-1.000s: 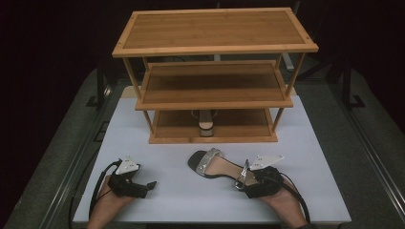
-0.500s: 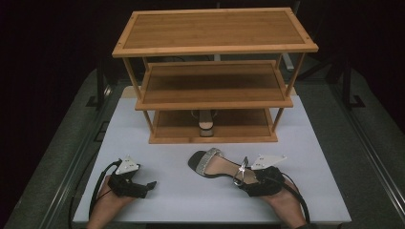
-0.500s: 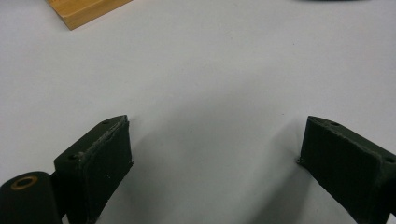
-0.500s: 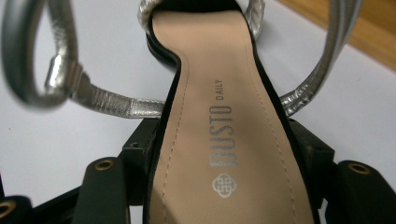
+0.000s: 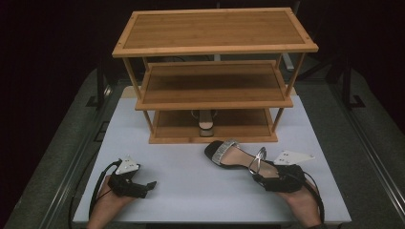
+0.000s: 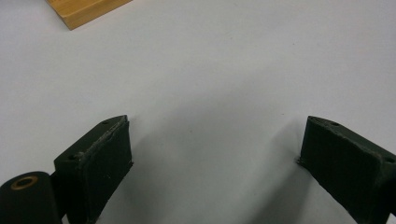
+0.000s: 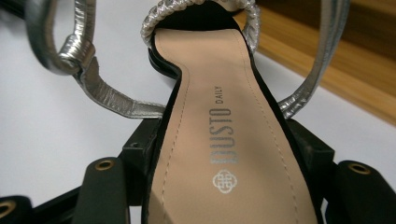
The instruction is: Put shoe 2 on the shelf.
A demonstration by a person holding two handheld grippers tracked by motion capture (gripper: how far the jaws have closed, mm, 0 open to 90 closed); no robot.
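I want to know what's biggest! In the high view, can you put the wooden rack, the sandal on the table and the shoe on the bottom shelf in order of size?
1. wooden rack
2. sandal
3. shoe on the bottom shelf looks smallest, but it is farther away and partly hidden, so that is unsure.

Parts I am not seeing

My right gripper [image 5: 267, 179] is hiding the sandal's [image 5: 234, 155] heel; its toe is running off the right gripper view's top edge. The second sandal [image 5: 206, 125] is sitting half hidden under the rack's [image 5: 215, 45] middle shelf.
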